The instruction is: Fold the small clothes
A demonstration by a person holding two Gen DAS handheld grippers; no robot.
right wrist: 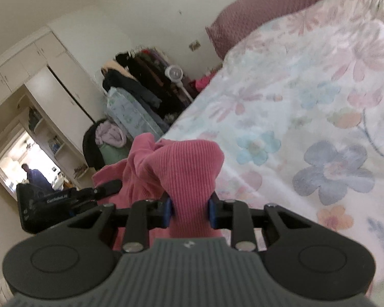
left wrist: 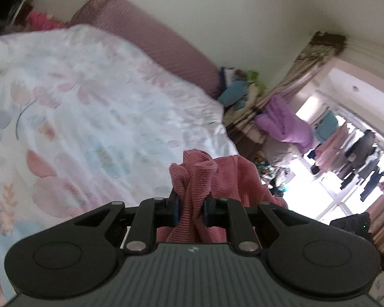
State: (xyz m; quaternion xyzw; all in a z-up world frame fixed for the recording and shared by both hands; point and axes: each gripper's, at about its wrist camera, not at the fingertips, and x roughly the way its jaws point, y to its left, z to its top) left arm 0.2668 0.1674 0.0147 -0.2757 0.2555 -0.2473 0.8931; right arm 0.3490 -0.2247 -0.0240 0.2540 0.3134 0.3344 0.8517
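- Both grippers pinch the same pink ribbed garment [left wrist: 204, 179]: the left gripper [left wrist: 190, 211] has its blue-padded jaws pressed onto a bunched fold of it, and the right gripper [right wrist: 189, 212] clamps another bunched part between its own blue pads.
- From the left wrist view, the cloth rises in crumpled folds above the jaws and drapes off to the right, held up off the bed [left wrist: 89, 102].
- From the right wrist view, the garment [right wrist: 189, 168] bulges in a rounded hump above the jaws and stretches left toward the left gripper's [right wrist: 110, 186] black body, which shows at the left edge.
- A floral cover lies over the bed [right wrist: 307, 102], with a mauve headboard [right wrist: 268, 7] against the wall.
- A clothes rack [right wrist: 140, 76] with dark coats stands beside the bed.
- A bright window [left wrist: 345, 153] with hanging laundry shows at the right of the left wrist view.
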